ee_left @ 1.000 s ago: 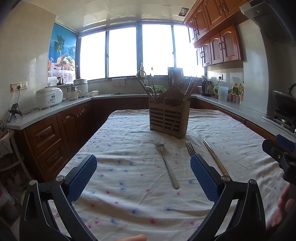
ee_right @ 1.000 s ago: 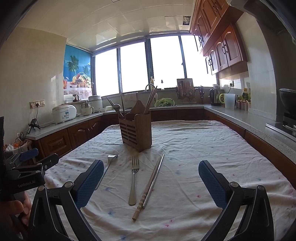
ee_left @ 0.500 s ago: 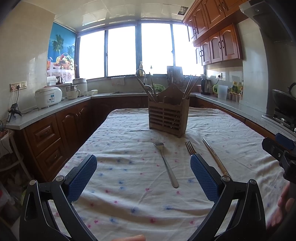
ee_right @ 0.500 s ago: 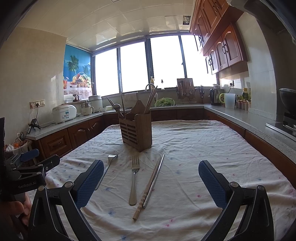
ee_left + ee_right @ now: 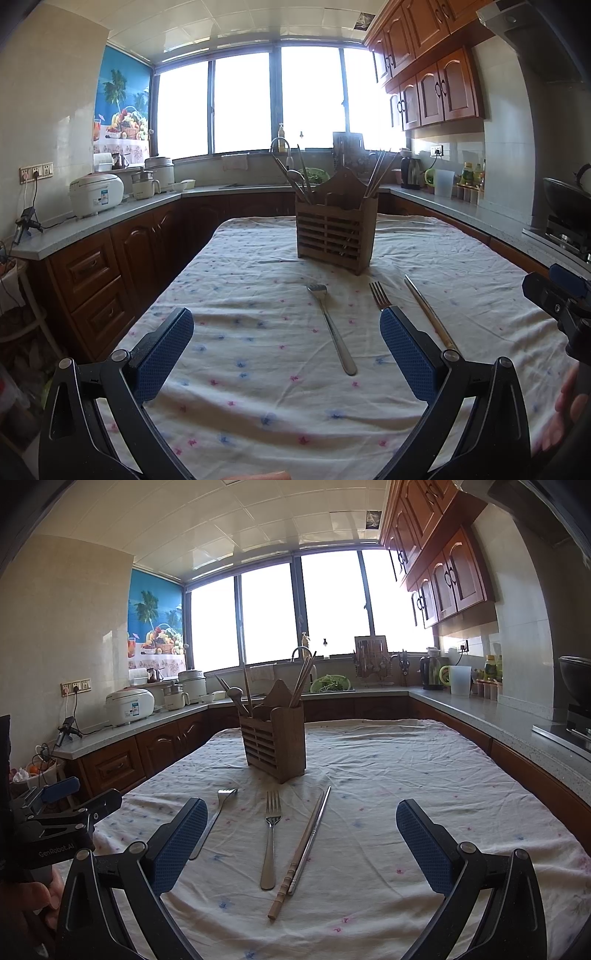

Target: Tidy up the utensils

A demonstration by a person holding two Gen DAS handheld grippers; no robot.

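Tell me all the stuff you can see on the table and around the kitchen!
Wooden holder: one, brown, upright mid-table, with chopsticks and a ladle sticking out.
Forks: two, silver, flat on the cloth before the holder; second fork lies to its left.
Chopsticks: one wooden, one metal, side by side right of the forks.
Tablecloth: one, white with small flowers, covers the table.
Rice cooker: one, white, left counter.
Kettle: one, dark, right counter.
Pitcher: one, white with green handle, beside the kettle.
Cabinets: brown, upper right wall.
Left gripper: blue fingers, open, empty.
Right gripper: blue fingers, open, empty.
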